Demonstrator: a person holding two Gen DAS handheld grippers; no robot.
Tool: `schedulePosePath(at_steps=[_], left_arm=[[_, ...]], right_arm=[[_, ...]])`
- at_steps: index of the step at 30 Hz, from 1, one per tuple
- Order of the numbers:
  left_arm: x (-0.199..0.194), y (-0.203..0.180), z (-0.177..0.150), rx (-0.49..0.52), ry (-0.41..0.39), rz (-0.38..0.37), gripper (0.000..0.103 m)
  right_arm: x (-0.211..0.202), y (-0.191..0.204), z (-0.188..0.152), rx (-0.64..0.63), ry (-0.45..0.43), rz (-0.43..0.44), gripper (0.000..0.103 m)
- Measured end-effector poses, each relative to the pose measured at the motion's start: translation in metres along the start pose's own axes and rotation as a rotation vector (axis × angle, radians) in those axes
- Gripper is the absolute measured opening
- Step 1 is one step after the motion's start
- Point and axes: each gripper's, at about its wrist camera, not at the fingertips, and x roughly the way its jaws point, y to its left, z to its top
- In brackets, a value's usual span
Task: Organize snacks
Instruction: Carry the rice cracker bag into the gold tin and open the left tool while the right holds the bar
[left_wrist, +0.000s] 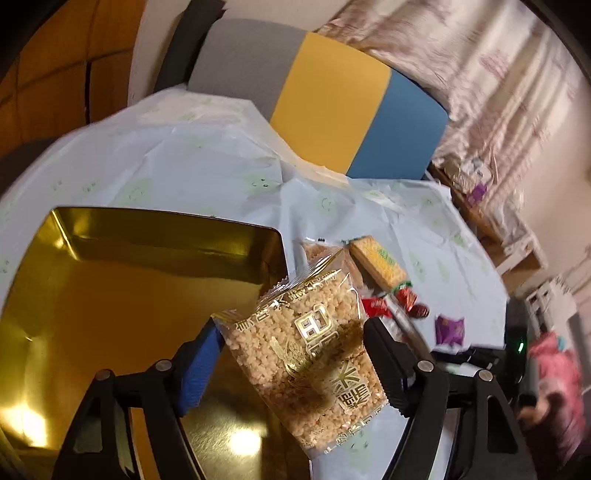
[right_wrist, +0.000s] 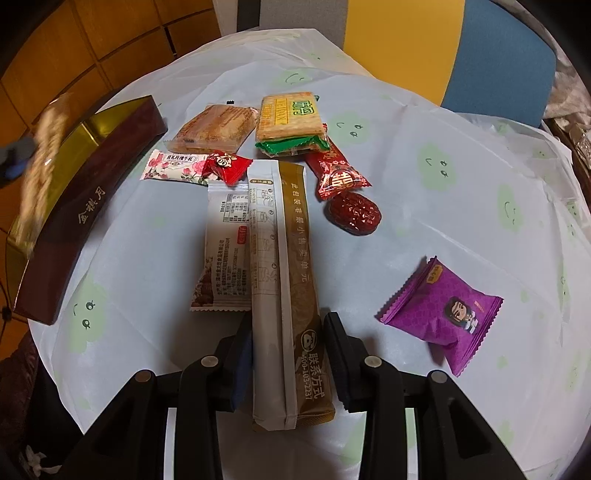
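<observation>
My left gripper (left_wrist: 291, 354) is shut on a clear pack of puffed rice cake (left_wrist: 306, 354) and holds it over the right edge of the open gold tin (left_wrist: 110, 295). In the right wrist view the tin (right_wrist: 66, 206) shows its dark red side at the left, with the blurred rice cake (right_wrist: 40, 158) above it. My right gripper (right_wrist: 288, 354) straddles a long brown-and-white sachet (right_wrist: 284, 295) lying on the table, jaws apart and not pressing it. Other snacks lie beyond: a white bar (right_wrist: 225, 251), a red date (right_wrist: 352, 216), a cracker pack (right_wrist: 288, 118).
The round table wears a pale blue cloth (right_wrist: 443, 221). A purple packet (right_wrist: 443, 314) lies at the right, a rose-print candy (right_wrist: 177, 166) and small red candy (right_wrist: 227, 166) at centre left. A grey, yellow and blue chair (left_wrist: 332, 96) stands behind the table.
</observation>
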Motion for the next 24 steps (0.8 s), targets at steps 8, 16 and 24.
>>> schedulePosePath(at_steps=[8, 16, 24], left_arm=[[-0.018, 0.013, 0.030, 0.019, -0.045, 0.064, 0.057], [0.031, 0.039, 0.037, 0.014, 0.080, 0.131, 0.049], [0.027, 0.036, 0.023, 0.019, 0.050, 0.166, 0.049]], right_arm=[[0.002, 0.001, 0.000, -0.024, 0.002, -0.012, 0.037], [0.005, 0.002, 0.001, -0.035, -0.002, -0.017, 0.037], [0.002, 0.002, -0.001, -0.039, -0.004, -0.013, 0.037]])
